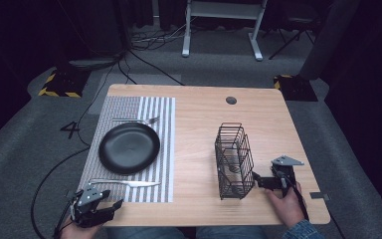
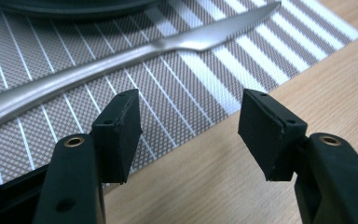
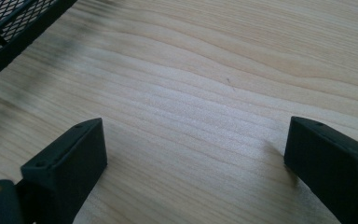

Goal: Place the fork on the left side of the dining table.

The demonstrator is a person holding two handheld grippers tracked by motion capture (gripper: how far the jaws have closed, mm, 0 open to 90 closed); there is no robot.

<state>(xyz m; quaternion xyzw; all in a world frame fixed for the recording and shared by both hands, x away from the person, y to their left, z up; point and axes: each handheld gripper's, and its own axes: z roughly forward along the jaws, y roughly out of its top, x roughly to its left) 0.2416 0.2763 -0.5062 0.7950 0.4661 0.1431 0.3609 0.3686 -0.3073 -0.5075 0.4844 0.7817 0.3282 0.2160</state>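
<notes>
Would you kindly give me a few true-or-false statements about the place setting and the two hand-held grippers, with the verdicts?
1. The knife lies on the striped placemat, on the person's side of the black plate. True.
2. The left hand-held gripper is shut on the knife. False: its jaws stand open with nothing between them, short of the knife.
3. The fork lies on the far side of the plate. True.
4. The wire basket stands on the placemat. False: it stands on the bare wooden table, to the right of the placemat.
5. The right hand-held gripper holds the basket. False: its jaws are open over bare wood beside it.
</notes>
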